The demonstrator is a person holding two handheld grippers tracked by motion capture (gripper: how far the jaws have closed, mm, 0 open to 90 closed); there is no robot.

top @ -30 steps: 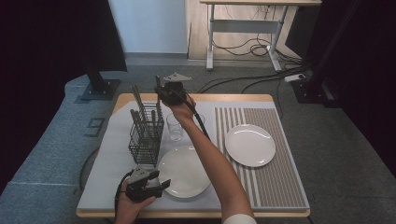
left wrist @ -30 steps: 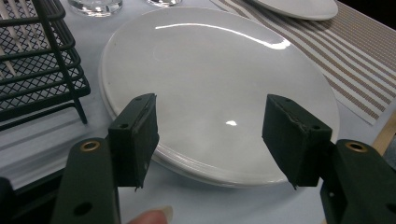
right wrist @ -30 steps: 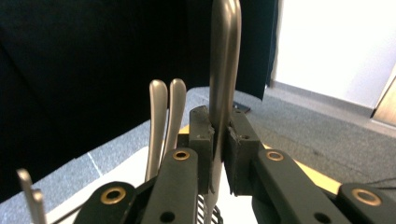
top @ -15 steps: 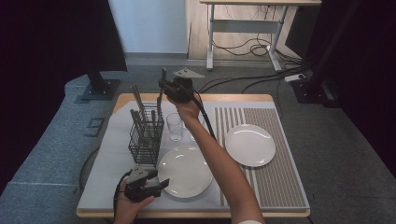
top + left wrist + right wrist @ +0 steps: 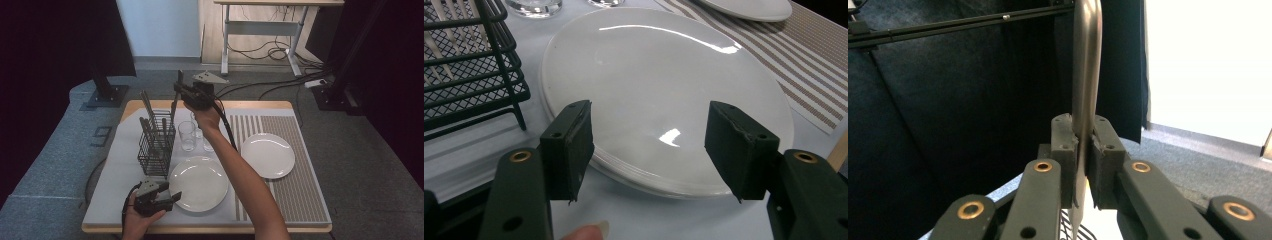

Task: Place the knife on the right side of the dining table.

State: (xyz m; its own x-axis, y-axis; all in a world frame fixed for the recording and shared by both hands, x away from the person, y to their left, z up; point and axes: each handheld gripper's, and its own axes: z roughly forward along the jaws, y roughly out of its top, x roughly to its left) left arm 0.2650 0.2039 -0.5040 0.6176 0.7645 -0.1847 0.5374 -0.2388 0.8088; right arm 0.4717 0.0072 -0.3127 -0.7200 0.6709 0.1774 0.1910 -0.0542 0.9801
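The right gripper [image 5: 181, 91] is raised above the wire basket [image 5: 156, 145] at the far left of the table [image 5: 115, 200], its jaws pinching a metal utensil [image 5: 1086, 65] that stands upright between them. The left gripper [image 5: 162, 199] rests at the near edge of the table, its jaws spread apart and aimed at the nearer plate [image 5: 664, 90], touching nothing.

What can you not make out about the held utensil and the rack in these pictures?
- Utensil: its working end is hidden below the right gripper in the right gripper view; too small in the high view.
- Wire rack: cut off by the left gripper view's edge.
- Rack cutlery: too small to identify, high view.
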